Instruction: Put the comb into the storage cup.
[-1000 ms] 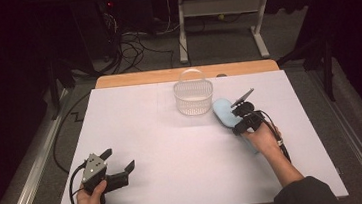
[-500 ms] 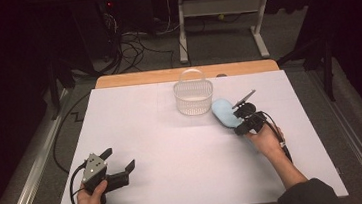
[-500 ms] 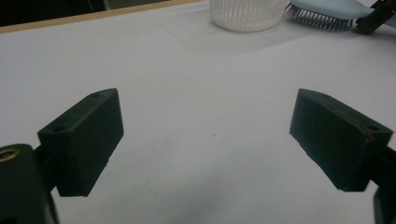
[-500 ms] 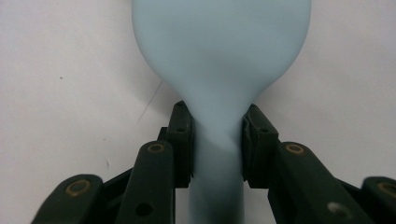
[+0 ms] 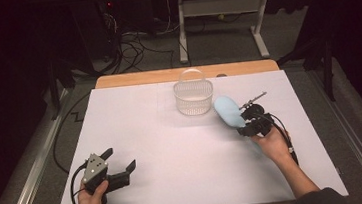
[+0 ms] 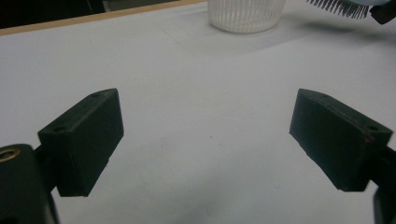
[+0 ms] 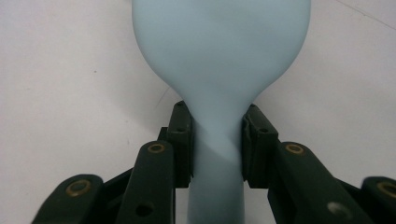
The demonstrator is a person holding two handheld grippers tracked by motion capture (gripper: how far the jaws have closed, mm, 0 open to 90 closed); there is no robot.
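The left tongs (image 5: 125, 166) sit near the front left corner of the counter (image 5: 136, 131), far to the left of the basket (image 5: 194, 97) and closer to the person. A hand (image 5: 92, 201) holds them low over the white top. Their 2 black jaws stand wide apart, and in the left gripper view there is nothing between them but bare white counter. A black cable loops from their back end.

The basket is small, white and see-through, with a thin handle arched over it. It stands upright near the far edge of the counter, about in the middle. In the left gripper view the basket (image 6: 246, 15) is far ahead of the open jaws.

Just to the right of the basket is a light blue brush (image 5: 229, 111). Its wide round end points toward the basket and is very close to the basket's right side, but I cannot tell if the 2 touch. In the left gripper view its bristles (image 6: 338, 7) point down, with a shadow on the counter below them.

The right tongs (image 5: 245, 125) are right of the basket and a bit nearer the person, held by the other hand (image 5: 273, 143). In the right gripper view the right tongs (image 7: 217, 144) are squeezed tight on the thin blue handle of the brush (image 7: 219, 56), 1 jaw on each side.
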